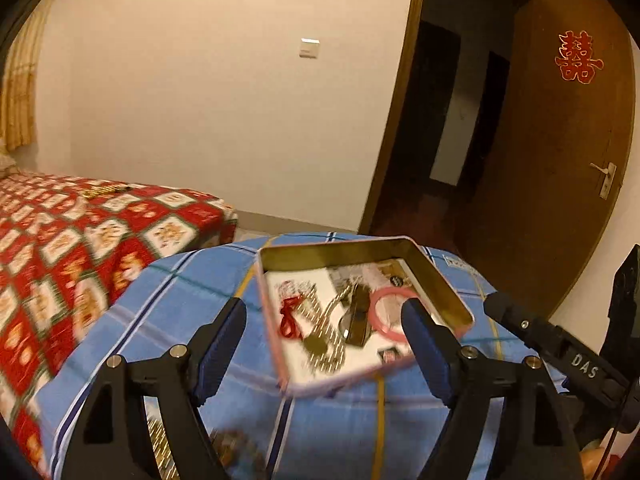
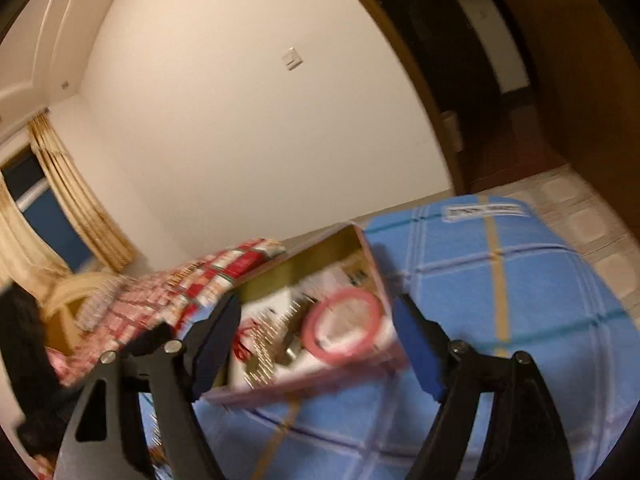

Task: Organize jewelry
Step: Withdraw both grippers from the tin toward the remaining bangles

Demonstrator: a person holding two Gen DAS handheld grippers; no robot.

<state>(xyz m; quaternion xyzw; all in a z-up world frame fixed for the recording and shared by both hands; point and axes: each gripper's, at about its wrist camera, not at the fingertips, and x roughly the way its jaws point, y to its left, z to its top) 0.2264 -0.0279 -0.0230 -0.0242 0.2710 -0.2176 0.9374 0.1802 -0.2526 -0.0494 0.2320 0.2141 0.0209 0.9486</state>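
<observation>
An open pink tin box (image 1: pixel 440 276) with a gold inside sits on a blue plaid cushion (image 1: pixel 172 300). In it lie a pink bangle (image 1: pixel 390 312), a red ribbon piece (image 1: pixel 288 318), a gold chain (image 1: pixel 320 344) and metal pieces. My left gripper (image 1: pixel 326 344) is open above the box, empty. The right gripper's finger (image 1: pixel 516 320) shows at the right of the left wrist view. In the right wrist view the box (image 2: pixel 372 256) and bangle (image 2: pixel 344 328) lie between the fingers of my open, empty right gripper (image 2: pixel 316 344).
A bed with a red patterned cover (image 1: pixel 80 240) lies left of the cushion, with a gold item (image 1: pixel 102 191) on it. A brown door (image 1: pixel 560 140) stands open at right. A gold chain (image 1: pixel 160 444) lies on the cushion near the left finger. The floor is tiled (image 2: pixel 576 216).
</observation>
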